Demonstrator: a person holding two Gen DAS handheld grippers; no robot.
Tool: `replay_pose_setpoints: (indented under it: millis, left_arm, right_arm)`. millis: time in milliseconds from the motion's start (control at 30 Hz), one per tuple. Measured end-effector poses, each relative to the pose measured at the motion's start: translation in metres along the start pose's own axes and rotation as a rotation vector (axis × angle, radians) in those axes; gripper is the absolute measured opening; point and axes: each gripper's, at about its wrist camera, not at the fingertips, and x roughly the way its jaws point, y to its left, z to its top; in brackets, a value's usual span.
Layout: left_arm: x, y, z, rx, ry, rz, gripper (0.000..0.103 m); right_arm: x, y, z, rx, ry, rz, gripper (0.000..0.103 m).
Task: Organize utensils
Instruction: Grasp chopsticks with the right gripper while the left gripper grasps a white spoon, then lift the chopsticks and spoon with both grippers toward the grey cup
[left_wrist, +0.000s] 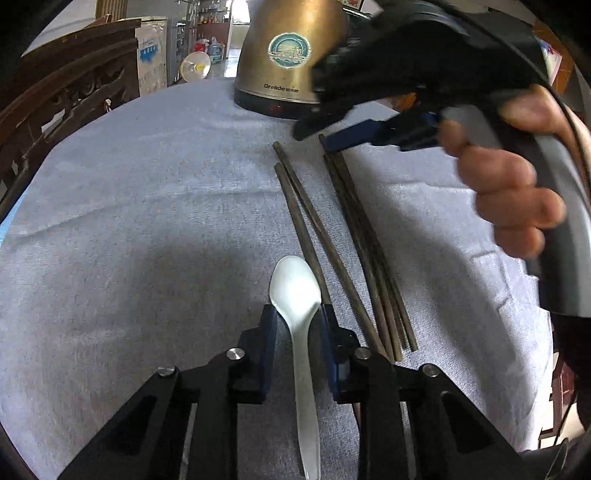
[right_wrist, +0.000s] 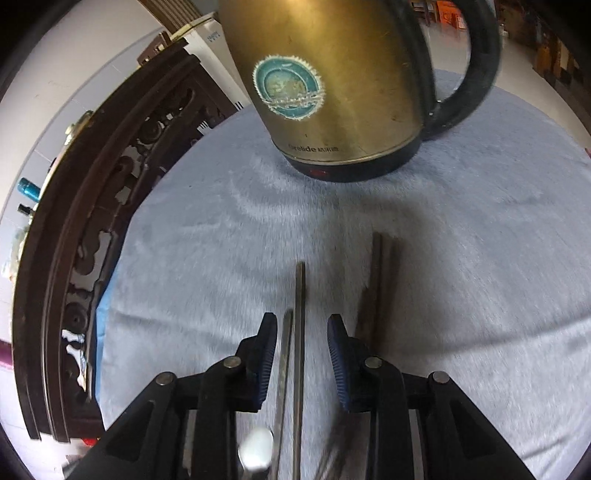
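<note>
Left gripper (left_wrist: 295, 317) jaws apart astride white spoon (left_wrist: 295, 291), lower centre; right gripper (right_wrist: 302, 328) released over two chopsticks (right_wrist: 300, 332).

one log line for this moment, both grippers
left gripper: astride spoon, grip unclear | right gripper: open over two chopsticks | kettle: behind

Both tools (left_wrist: 295, 314) (right_wrist: 302, 332) angled down, part-open

We see white spoon (left_wrist: 295, 291) flat on grey cloth, bowl up, handle toward camera, two dark chopsticks (left_wrist: 314, 236) just right of it, near parallel, far ends splayed, bundle of more chopsticks (left_wrist: 369, 251) farther right, overlapping, all lying flat
</note>
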Motion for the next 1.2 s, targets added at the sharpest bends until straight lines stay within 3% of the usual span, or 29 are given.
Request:
replay_pose_setpoints:
  millis: [133, 200, 333, 400, 500, 600, 800, 1067, 1100, 1200]
  left_arm:
    - [0.003, 0.003, 0.005, -0.022, 0.0, -0.02, 0.02]
    - [0.003, 0.006, 0.007, -0.026, -0.003, -0.027, 0.019]
    - [0.003, 0.01, 0.008, -0.032, -0.007, -0.032, 0.015]
    - [0.003, 0.013, 0.009, -0.042, -0.01, -0.038, 0.011]
    - [0.004, 0.014, 0.011, -0.048, -0.015, -0.039, 0.006]
    - [0.003, 0.015, 0.013, -0.059, -0.021, -0.034, 0.004]
    - [-0.01, 0.021, 0.005, -0.074, -0.039, -0.035, 0.002]
    - [-0.027, 0.017, 0.003, -0.071, -0.059, -0.048, 0.002]
    - [-0.025, 0.018, 0.003, -0.077, -0.055, -0.05, 0.003]
    - [-0.013, 0.019, 0.007, -0.078, -0.035, 0.0, 0.028]
  right_arm:
    - [0.016, 0.006, 0.012, 0.007, 0.013, -0.023, 0.03]
    - [0.023, 0.011, 0.017, -0.005, 0.024, -0.047, 0.024]
    - [0.04, 0.019, 0.022, -0.019, 0.059, -0.096, 0.021]
    - [0.047, 0.024, 0.022, -0.033, 0.071, -0.132, 0.014]
    - [0.05, 0.034, 0.022, -0.069, 0.055, -0.194, 0.007]
    - [0.05, 0.038, 0.021, -0.093, 0.046, -0.218, 0.007]
    - [0.029, 0.027, 0.012, -0.076, -0.004, -0.159, 0.007]
    - [-0.037, 0.01, -0.023, -0.079, -0.096, -0.087, 0.006]
    - [-0.046, 0.007, -0.027, -0.076, -0.109, -0.08, 0.006]
    - [-0.063, -0.001, -0.037, -0.063, -0.13, -0.058, 0.006]
